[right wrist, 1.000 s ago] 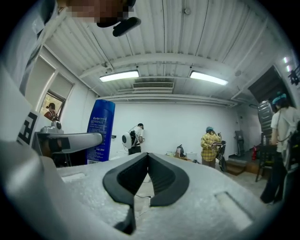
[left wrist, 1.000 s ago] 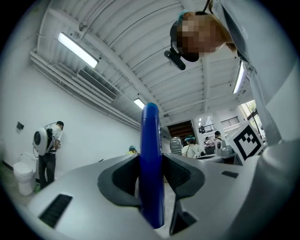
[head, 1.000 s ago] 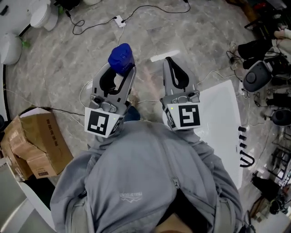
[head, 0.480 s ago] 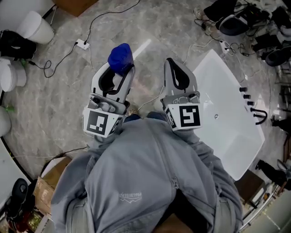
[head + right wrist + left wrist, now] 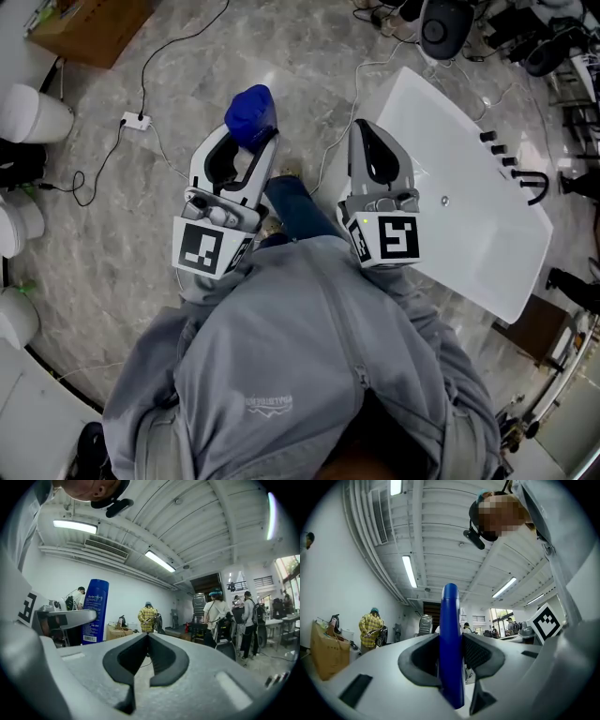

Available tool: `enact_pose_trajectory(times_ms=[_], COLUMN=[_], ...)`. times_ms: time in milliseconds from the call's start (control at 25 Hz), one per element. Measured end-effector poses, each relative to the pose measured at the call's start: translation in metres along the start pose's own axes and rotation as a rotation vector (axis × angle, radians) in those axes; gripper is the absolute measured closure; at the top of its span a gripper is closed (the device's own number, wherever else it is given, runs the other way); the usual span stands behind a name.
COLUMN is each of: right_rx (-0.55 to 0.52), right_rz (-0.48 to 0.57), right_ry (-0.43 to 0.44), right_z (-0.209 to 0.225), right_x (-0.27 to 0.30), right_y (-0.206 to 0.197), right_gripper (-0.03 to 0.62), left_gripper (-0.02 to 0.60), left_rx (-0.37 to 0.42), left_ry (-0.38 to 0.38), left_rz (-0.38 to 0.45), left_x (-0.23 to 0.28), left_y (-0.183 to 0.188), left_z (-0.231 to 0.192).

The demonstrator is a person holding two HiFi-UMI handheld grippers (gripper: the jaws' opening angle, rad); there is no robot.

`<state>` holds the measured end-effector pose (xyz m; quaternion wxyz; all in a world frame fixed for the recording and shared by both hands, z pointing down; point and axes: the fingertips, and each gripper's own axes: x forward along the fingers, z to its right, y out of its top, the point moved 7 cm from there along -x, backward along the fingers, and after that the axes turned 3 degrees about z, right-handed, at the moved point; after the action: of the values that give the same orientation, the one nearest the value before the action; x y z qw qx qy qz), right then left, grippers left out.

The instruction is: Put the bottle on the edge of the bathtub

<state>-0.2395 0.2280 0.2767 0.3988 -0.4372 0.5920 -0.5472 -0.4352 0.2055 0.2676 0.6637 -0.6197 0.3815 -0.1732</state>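
Observation:
A blue bottle [image 5: 250, 117] stands upright between the jaws of my left gripper [image 5: 246, 150], which is shut on it. In the left gripper view the blue bottle [image 5: 451, 644] fills the gap between both pads. My right gripper [image 5: 375, 150] is shut with nothing in it, its jaws meeting at the tips [image 5: 146, 637]. From the right gripper view the blue bottle [image 5: 95, 611] shows at the left with its label turned this way. The white bathtub [image 5: 469, 225] lies on the floor at the right, under and beyond my right gripper. Both grippers are held in front of the person's grey sweatshirt.
Black taps [image 5: 511, 173] sit on the tub's far side. Cables and a white power strip [image 5: 129, 120] lie on the marble floor at the left. A cardboard box [image 5: 94, 28] is at top left, white rolls [image 5: 28, 117] stand at the left edge. People stand in the background [image 5: 220, 616].
The view has swung round: the bathtub now lies closer and more fully under my right gripper, the cardboard box has moved from lower left to top left. Both grippers keep their hold and pose.

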Motion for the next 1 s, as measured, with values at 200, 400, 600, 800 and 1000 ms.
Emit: enact_pose_trajectory(times_ms=[200, 400, 600, 800, 1000], right_rx=[0.004, 0.010, 0.033, 0.037, 0.038], right_rz=[0.015, 0.018, 0.001, -0.021, -0.009], right_ry=[-0.066, -0.125, -0.164, -0.167, -0.195], right_z=[0.021, 0.052, 0.095, 0.146, 0.198], right_x=[0.011, 0.028, 0.067, 0.125, 0.155], right_y=[-0.001, -0.006, -0.018, -0.021, -0.023], right_gripper=[0.592, 0.592, 0.592, 0.592, 0.592], left_gripper=[0.428, 0.428, 0.428, 0.428, 0.428], left_rx=[-0.010, -0.029, -0.046, -0.051, -0.065], left_ry=[-0.077, -0.140, -0.180, -0.210, -0.241], left_rz=[-0.005, -0.009, -0.034, -0.031, -0.030], left_x=[0.032, 0.075, 0.131, 0.204, 0.266], left_y=[-0.010, -0.023, -0.042, -0.053, -0.069], left_z=[-0.005, -0.011, -0.026, -0.050, -0.054])
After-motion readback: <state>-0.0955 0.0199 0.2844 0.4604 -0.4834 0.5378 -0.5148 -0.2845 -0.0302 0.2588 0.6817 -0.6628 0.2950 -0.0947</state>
